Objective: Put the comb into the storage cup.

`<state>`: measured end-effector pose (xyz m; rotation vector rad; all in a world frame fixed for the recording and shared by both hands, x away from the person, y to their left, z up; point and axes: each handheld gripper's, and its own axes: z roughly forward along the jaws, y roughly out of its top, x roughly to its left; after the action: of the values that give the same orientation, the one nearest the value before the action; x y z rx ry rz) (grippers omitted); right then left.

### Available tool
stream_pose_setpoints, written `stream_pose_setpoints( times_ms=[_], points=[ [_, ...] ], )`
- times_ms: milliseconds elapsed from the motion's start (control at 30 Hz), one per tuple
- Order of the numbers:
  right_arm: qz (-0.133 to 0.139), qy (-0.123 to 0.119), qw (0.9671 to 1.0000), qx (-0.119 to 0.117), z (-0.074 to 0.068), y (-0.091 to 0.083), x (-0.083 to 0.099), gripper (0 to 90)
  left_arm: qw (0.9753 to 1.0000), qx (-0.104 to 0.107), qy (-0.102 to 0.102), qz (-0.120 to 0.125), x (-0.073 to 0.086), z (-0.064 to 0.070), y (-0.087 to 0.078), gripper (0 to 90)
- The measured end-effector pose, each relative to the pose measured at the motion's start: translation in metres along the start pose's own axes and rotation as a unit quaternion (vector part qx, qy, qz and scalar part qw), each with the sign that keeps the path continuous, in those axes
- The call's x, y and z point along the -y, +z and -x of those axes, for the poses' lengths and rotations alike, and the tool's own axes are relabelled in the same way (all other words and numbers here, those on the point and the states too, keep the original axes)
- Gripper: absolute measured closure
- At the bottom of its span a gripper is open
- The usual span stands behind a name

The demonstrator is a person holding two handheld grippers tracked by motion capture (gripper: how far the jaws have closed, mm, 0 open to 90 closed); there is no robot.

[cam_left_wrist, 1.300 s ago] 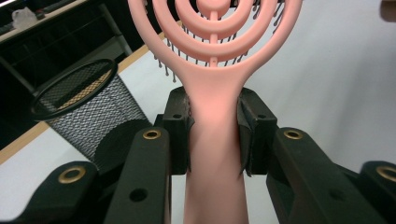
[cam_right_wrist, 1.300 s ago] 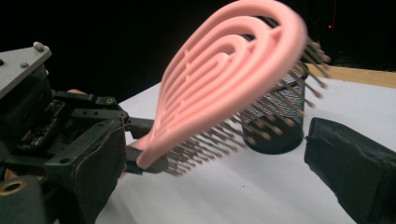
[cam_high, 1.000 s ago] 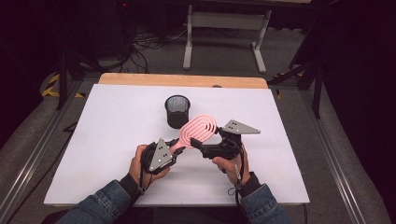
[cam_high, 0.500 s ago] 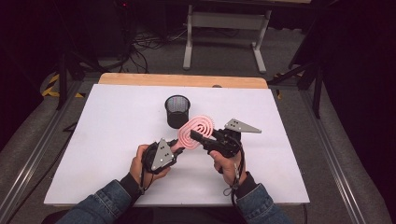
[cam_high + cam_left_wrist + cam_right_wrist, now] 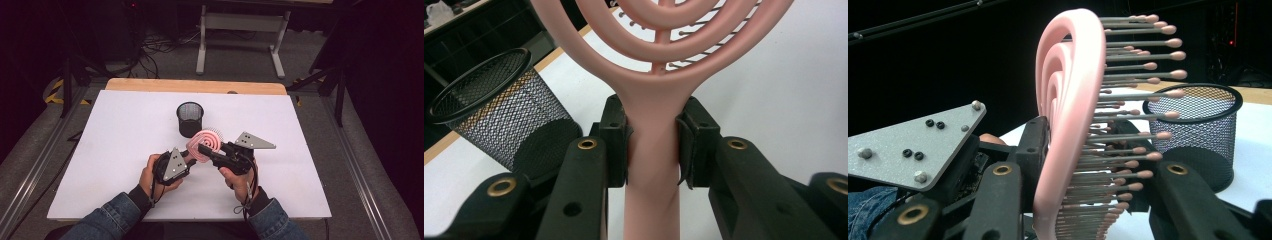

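A pink hairbrush with a round looped head is held above the white table, in front of a black mesh cup. My left gripper is shut on its handle, both pads pressed against the neck just below the head. My right gripper comes in from the right and is closed across the head. One pad lies on the smooth back and the bristle tips reach the other. The mesh cup stands upright just behind, empty as far as I can see.
The white table top has bare room to the left, to the right and in front of the hands. A wooden strip runs along the far edge. The left gripper's grey plate sits close beside my right jaws.
My right gripper has slid left onto the brush head. The left gripper and the brush have barely moved.
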<state>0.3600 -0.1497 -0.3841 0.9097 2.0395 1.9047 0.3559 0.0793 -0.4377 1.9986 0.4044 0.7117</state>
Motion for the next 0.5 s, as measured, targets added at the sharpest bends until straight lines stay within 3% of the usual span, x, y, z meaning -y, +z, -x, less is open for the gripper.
stream_pose_setpoints(
  times_ms=[367, 500],
  points=[
    [0.020, -0.034, 0.9991, 0.012, -0.0014, -0.0057, -0.0010, 62.8, 1.0000, 0.004, -0.003, 0.002, -0.0011, -0.0009, 0.0004, 58.1],
    [0.027, -0.048, 0.9978, 0.037, 0.0007, -0.0083, -0.0016, 63.0, 1.0000, -0.002, -0.004, 0.001, -0.0018, -0.0012, 0.0003, 50.8]
  ],
)
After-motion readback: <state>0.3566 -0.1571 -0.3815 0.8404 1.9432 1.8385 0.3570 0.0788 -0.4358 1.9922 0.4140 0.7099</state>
